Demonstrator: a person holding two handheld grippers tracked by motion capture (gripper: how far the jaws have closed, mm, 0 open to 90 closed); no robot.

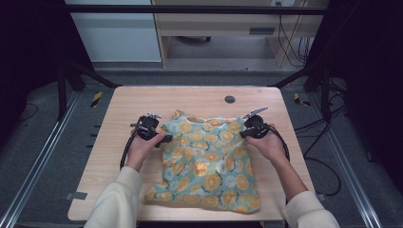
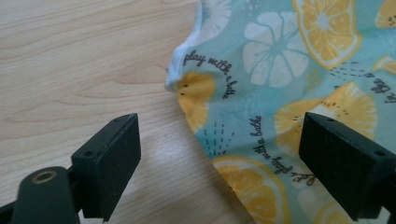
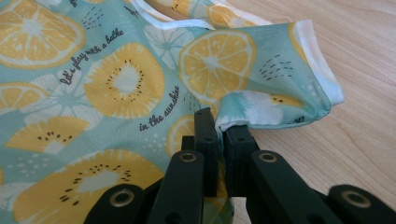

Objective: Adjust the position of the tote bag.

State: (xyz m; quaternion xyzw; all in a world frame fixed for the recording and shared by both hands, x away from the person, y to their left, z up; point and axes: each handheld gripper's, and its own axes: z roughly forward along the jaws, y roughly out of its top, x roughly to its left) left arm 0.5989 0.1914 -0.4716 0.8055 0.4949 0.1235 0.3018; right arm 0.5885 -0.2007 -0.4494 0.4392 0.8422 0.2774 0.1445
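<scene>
My left gripper [image 2: 219, 158] sat at the left edge of the garment [image 1: 206, 161], jaws wide apart. One jaw was over bare wood, the other over the print, with the hem edge running between them. Nothing was pinched; the pads weren't pressing on cloth. My right gripper [image 3: 223, 135] had its jaws squeezed together on a fold of the garment's fabric near the right sleeve hem. The white-trimmed sleeve edge bunched up just past the tips.

The garment was a teal top with a lemon and kiwi slice print and script lettering, lying mostly flat in the middle of the table [image 1: 119, 109]. Its bottom hem was near my edge of the table and its neckline on the far side. My left hand [image 1: 142, 147] was just beside its left shoulder, my right hand [image 1: 271, 145] at its right shoulder.

Room to move: bare wood strips on both sides of the cloth, wider on the left. There was a broad clear band between the neckline and the far table edge. A small round dark grommet [image 1: 230, 99] sat in that band, well apart from the fabric. The near hem stopped just short of the near edge. No containers on the table.
</scene>
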